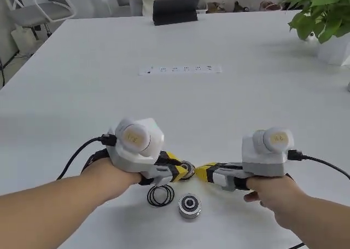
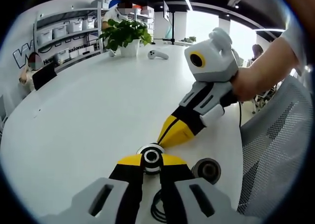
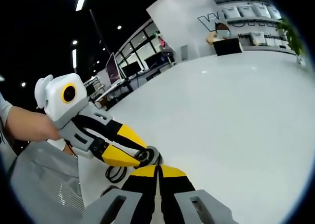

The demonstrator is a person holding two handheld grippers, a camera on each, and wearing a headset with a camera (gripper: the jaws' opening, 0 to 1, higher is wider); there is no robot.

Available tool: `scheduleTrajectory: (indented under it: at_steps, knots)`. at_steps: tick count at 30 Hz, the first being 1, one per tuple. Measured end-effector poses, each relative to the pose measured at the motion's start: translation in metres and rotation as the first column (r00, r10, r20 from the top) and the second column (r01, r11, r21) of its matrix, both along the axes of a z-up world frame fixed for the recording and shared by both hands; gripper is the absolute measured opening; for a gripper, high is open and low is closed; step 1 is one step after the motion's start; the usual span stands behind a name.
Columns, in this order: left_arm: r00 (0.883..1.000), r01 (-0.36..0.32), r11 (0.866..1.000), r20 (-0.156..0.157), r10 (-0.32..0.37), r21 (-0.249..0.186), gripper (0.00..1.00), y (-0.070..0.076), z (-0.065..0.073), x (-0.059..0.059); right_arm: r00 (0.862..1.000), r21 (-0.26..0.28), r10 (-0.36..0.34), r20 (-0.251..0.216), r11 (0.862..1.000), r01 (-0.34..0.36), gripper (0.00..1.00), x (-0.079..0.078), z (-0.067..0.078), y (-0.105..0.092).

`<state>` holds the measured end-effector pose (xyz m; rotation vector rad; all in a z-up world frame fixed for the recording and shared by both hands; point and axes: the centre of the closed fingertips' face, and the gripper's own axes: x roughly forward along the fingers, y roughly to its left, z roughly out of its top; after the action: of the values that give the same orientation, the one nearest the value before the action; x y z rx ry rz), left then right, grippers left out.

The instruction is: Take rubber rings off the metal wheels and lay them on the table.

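While rubber rings (image 1: 161, 195) lie near the table's (image 1: 219, 106) front edge, the left gripper (image 1: 182, 171) pinches a metal wheel (image 1: 187, 169) close by. A loose wheel (image 1: 189, 204) sits beside the rings. The right gripper (image 1: 200, 173), jaws pressed together, has its tip at the pinched wheel.

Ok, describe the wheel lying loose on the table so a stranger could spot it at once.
On the big white table, look near the front edge, just on the person's side of where the left tongs and right tongs meet. A small metal wheel lies flat there, right of some black rubber rings. Unlike the other wheel, nothing grips it.
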<state>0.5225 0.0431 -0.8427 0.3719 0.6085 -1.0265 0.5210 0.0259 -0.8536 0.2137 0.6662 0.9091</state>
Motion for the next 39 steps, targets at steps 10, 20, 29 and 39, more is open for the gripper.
scheduleTrajectory:
  at_steps: [10,20,29,39]
  knots:
    - [1.000,-0.014,1.000,0.005,0.014,-0.008,0.07,-0.001,0.000,0.000,0.997,0.080,-0.053,-0.051,0.995,0.057,0.00,0.001,0.008,0.002]
    - [1.000,-0.023,1.000,0.012,0.023,-0.003,0.07,-0.001,0.000,0.000,0.997,0.074,-0.061,-0.054,0.995,0.065,0.00,0.001,0.009,0.002]
    - [1.000,-0.023,1.000,0.011,0.023,0.000,0.07,-0.001,0.000,0.000,0.999,0.074,-0.027,-0.036,0.997,0.029,0.00,-0.002,0.015,0.010]
    - [1.000,-0.022,1.000,0.013,0.022,-0.002,0.07,-0.002,0.000,0.000,0.999,0.126,0.018,-0.035,0.992,-0.014,0.00,-0.009,0.024,0.019]
